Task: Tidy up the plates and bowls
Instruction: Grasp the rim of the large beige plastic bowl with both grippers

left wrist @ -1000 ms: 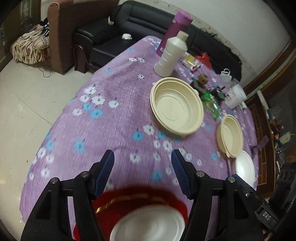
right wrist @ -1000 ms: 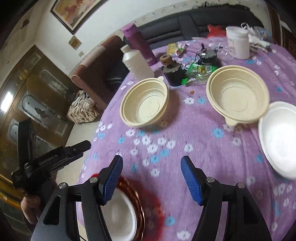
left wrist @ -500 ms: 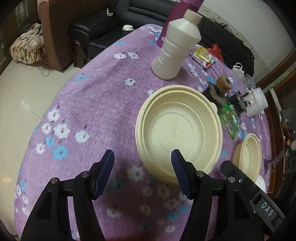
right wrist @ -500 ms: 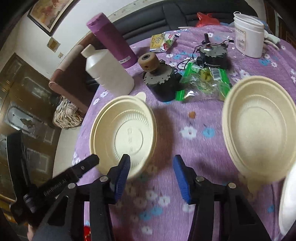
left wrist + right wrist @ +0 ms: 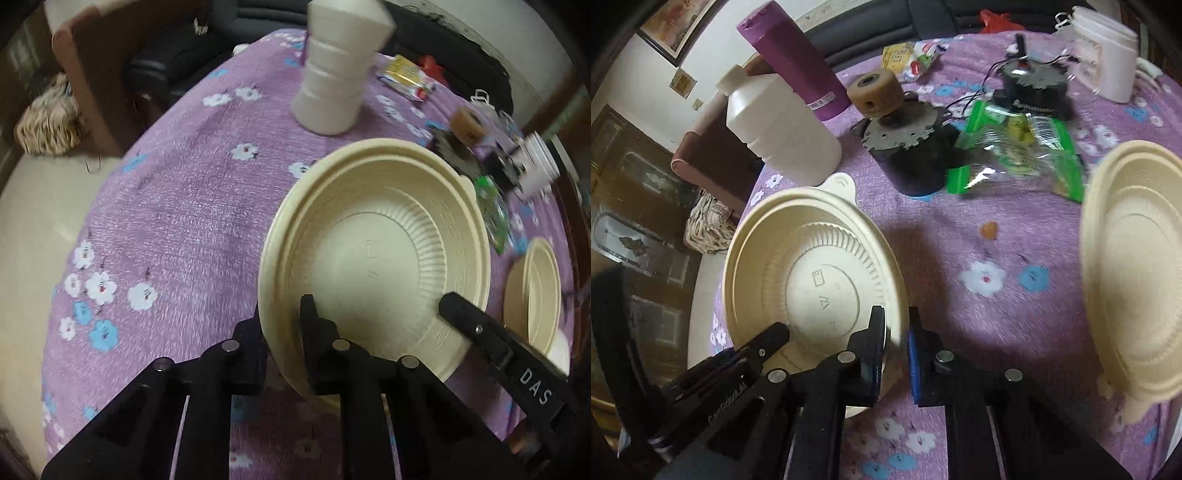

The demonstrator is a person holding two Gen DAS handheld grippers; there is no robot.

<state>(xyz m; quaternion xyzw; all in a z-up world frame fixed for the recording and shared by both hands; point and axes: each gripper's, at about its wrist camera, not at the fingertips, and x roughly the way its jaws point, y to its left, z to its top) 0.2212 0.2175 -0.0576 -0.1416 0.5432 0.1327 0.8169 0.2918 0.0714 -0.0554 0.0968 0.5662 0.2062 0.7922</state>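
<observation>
Both my hand-held grippers, open a moment ago, now pinch the near bowl's (image 5: 373, 254) rim on the table (image 5: 184, 221): left (image 5: 282, 325), right (image 5: 895, 332). It seems ready to lift and stack.

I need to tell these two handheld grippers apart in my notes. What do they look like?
Both are black plastic with round silver pivot pins. The right gripper has bright blue pads on its fingers. The left gripper shows only black from its own camera. White "DAS" lettering marks the right gripper's side where it enters the left camera's view.
</observation>
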